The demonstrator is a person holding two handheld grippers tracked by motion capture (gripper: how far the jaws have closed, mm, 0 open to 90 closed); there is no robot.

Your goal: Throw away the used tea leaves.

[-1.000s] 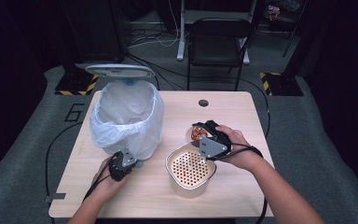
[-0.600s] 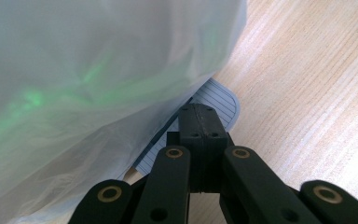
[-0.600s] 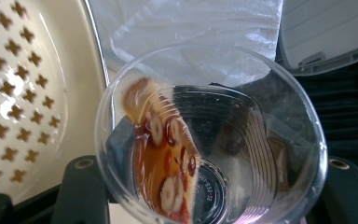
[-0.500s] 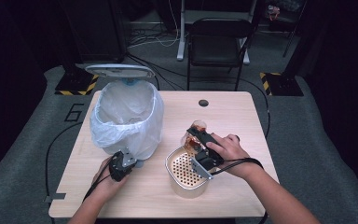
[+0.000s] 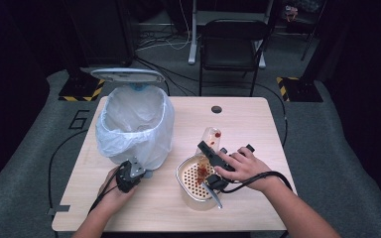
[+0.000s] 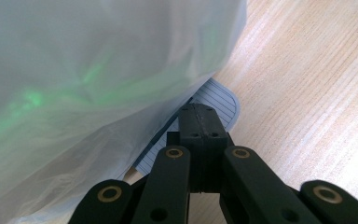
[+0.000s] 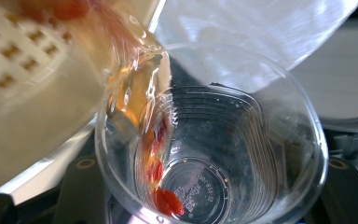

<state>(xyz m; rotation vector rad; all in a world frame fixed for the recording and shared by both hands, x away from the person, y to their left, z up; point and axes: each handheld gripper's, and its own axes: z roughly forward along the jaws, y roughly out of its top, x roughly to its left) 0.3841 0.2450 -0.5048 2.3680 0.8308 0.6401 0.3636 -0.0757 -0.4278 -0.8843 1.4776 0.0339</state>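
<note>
My right gripper (image 5: 209, 148) is shut on a clear plastic cup (image 5: 211, 135), tipped mouth-down over a cream perforated strainer bowl (image 5: 182, 182). In the right gripper view amber liquid and red berries (image 7: 165, 198) run from the cup (image 7: 261, 154) toward the strainer (image 7: 23, 60), with the gripper (image 7: 209, 191) clasping the cup's sides. Red berries (image 5: 201, 171) lie in the strainer. My left gripper (image 5: 134, 167) rests shut on the table at the foot of the bin (image 5: 134, 124). Its tips (image 6: 200, 116) sit on the bin's ribbed pedal (image 6: 221, 95).
The bin's white plastic liner (image 6: 88, 70) bulges over the left gripper, and its lid (image 5: 128, 75) stands open behind. A chair (image 5: 233, 44) stands beyond the wooden table (image 5: 243, 119). A cable hole (image 5: 216, 109) is near the far edge.
The right hand has come down and toward the strainer and tipped the cup over it. Berries now lie in the strainer. The left hand has stayed put.
</note>
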